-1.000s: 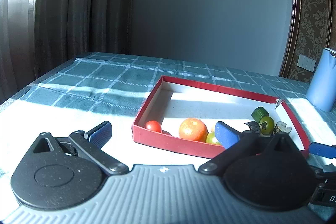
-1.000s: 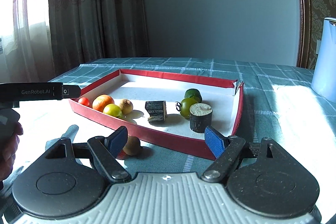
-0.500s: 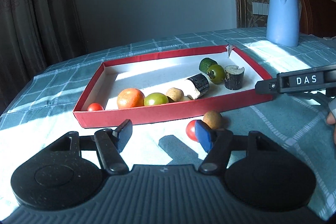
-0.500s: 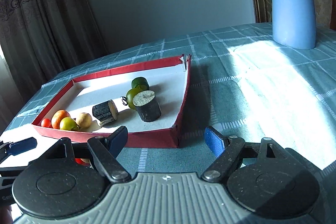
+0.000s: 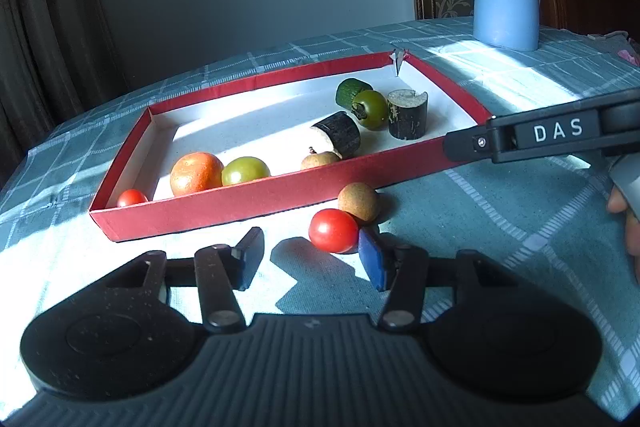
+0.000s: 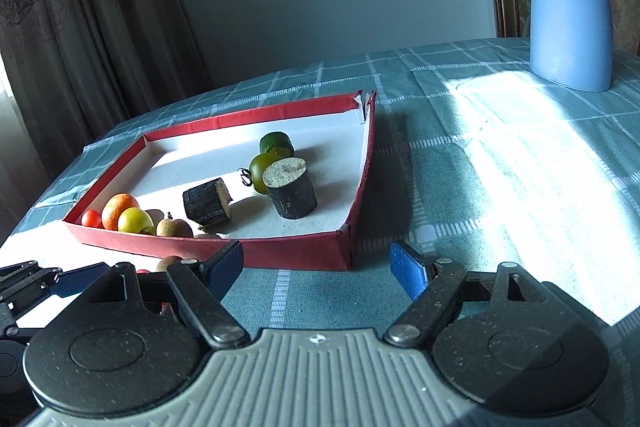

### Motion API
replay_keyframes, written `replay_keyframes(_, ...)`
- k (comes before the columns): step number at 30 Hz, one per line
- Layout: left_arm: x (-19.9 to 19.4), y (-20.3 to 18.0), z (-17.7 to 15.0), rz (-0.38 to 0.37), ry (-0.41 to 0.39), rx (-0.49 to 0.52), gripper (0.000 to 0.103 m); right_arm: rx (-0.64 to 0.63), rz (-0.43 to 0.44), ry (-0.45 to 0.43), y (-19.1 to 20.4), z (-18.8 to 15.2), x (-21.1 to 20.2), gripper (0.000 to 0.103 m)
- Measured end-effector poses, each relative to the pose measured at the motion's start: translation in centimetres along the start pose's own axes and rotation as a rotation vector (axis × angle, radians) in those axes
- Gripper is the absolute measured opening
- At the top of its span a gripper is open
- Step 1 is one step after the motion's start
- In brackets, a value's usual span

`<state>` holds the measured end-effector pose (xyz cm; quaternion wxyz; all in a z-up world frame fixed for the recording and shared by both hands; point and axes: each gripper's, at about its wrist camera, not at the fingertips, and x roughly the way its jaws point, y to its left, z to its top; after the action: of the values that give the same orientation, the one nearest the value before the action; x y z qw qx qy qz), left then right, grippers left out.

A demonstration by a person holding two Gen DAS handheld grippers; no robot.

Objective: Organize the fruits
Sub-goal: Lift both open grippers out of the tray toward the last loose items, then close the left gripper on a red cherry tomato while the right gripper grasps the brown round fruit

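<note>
Sunlight fell across the checked tablecloth [image 5: 500,211] and into the red tray [image 5: 248,207], which sat near the table's middle. Inside it, along the near wall, lay a small red tomato [image 5: 131,197], an orange [image 5: 196,173], a yellow-green fruit [image 5: 245,170] and a brown longan [image 5: 320,160] — all close together. Farther back, towards the torn corner, were a dark log piece lying on its side [image 5: 338,135], a green tomato [image 5: 370,109], a green cylinder [image 5: 349,91] and an upright dark stump [image 5: 408,113].

Two fruits sat outside the tray on the cloth, just in front of its near wall: a red tomato [image 5: 333,231] and a round tan fruit [image 5: 359,203], touching each other. The left gripper [image 5: 310,259] was low over the cloth with its jaws spread wide and nothing between them; its blue right pad was just beside the red tomato, perhaps touching it.

The right gripper [image 6: 318,267] hung by the tray's near right corner, jaws likewise wide apart and empty over bare cloth. From its view the tan fruit [image 6: 168,262] peeked out behind its left finger.

A blue jug [image 6: 570,7] stood well apart, at the far right of the table, with curtains [image 6: 80,27] behind on the left.
</note>
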<state>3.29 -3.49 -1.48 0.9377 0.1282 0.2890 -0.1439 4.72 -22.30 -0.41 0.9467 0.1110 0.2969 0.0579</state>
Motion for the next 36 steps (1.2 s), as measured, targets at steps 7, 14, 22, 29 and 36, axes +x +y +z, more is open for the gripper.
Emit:
replay_keyframes(7, 0.6, -0.1, 0.4, -0.038, 0.001, 0.016, 0.031, -0.023, 0.002, 0.015, 0.4, -0.3, 0.3, 0.080)
replay_keyframes(14, 0.1, -0.3, 0.0, -0.040, -0.005, 0.041, 0.025, -0.071, -0.002, 0.003, 1.1, -0.6, 0.3, 0.080)
replay_keyframes(22, -0.3, 2.0, -0.5, 0.099, 0.015, -0.033, 0.025, -0.156, 0.056, 0.022, 2.8, -1.2, 0.4, 0.081)
replay_keyframes(29, 0.0, 5.5, -0.5, 0.183, 0.053, -0.197, 0.025, -0.260, 0.070, 0.001, 5.6, -1.9, 0.5, 0.081)
replay_keyframes(36, 0.2, 5.9, -0.5, 0.195, 0.062, -0.217, 0.025, -0.272, 0.068, 0.054, 7.9, -1.9, 2.4, 0.062)
